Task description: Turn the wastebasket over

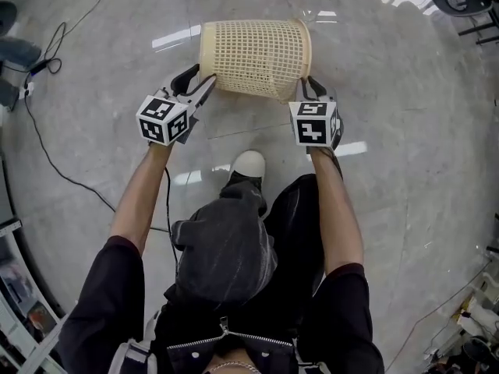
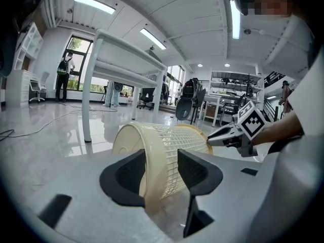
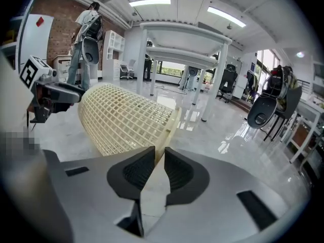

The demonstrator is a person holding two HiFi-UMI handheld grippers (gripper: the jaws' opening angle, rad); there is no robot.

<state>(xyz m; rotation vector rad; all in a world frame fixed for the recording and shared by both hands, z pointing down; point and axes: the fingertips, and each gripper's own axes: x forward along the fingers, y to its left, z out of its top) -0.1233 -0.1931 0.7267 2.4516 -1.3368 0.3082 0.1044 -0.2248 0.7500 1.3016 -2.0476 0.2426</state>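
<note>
The wastebasket (image 1: 256,57) is a cream plastic mesh basket. It lies on its side across the head view, in front of the person's shoe (image 1: 249,164). Its solid base points to the view's left and its open mouth to the right. Below it is the glossy grey floor (image 1: 405,92). No view settles whether the lower wall touches the floor or hangs just clear of it.

The left hand-held gripper (image 1: 201,81) is at the base end.
- In its own view the jaws stand fairly wide and straddle the bottom edge.
- One pad lies against the flat base disc and the other against the mesh wall, so it is gripping that corner.
- The basket stretches away from this gripper toward the other one.

The right hand-held gripper (image 1: 313,89) is at the mouth end.
- In its own view the jaws are narrow, with the thin rim band running up between the two pads.
- It is clamped on the rim, and the mesh wall bulges off to that view's left.

Both forearms reach forward, roughly parallel, and the basket spans the gap between the two grippers. The marker cubes sit just behind the grip points.

A black cable (image 1: 47,154) trails over the floor at far left, well apart from the basket. Office chairs (image 3: 263,110) stand in the background of the right gripper view.
</note>
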